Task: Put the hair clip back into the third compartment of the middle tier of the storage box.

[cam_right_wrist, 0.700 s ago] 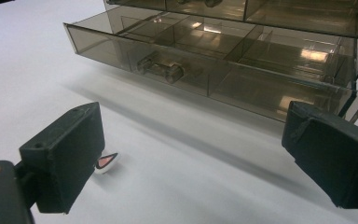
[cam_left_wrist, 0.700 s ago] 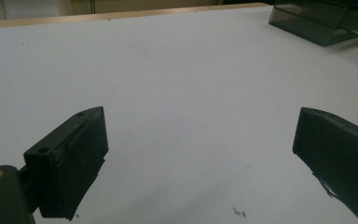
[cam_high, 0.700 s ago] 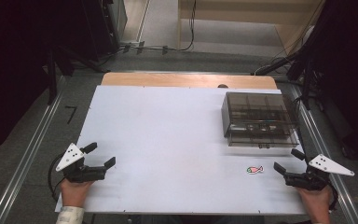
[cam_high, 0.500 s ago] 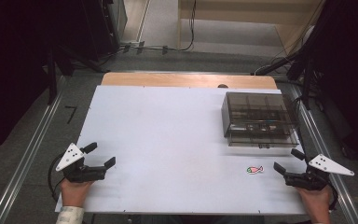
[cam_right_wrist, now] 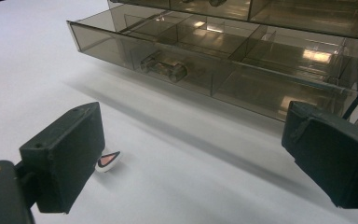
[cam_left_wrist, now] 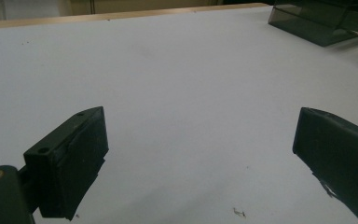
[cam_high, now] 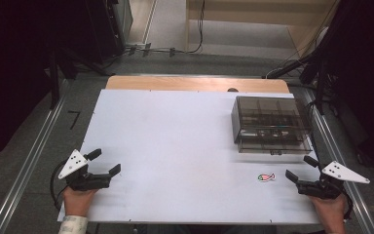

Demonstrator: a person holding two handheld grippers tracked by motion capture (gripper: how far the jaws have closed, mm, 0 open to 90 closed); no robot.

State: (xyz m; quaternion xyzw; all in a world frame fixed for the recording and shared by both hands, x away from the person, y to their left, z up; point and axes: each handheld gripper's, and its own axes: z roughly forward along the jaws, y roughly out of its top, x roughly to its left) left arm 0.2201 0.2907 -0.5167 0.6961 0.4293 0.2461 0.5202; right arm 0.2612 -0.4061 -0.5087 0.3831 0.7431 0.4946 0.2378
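A smoky clear plastic drawer box [cam_high: 271, 125] stands at the right of the white table [cam_high: 175, 136], its bottom drawer [cam_right_wrist: 205, 60] pulled out a little and divided into compartments. A small pink fish-shaped piece [cam_high: 266, 177] lies flat in front of the box, and its tail end [cam_right_wrist: 108, 161] peeks past a jaw in the right gripper view. My right gripper [cam_high: 302, 168] rests at the front right corner, open and holding nothing, just right of the fish. My left gripper [cam_high: 104, 162] sits at the front left edge, open with bare table between its jaws.
A wooden strip [cam_high: 197, 84] runs along the table's far edge. Metal rails [cam_high: 29, 165] flank both sides, with cables and dark equipment on the floor behind. The box's near corner [cam_left_wrist: 321, 21] shows far off in the left gripper view.
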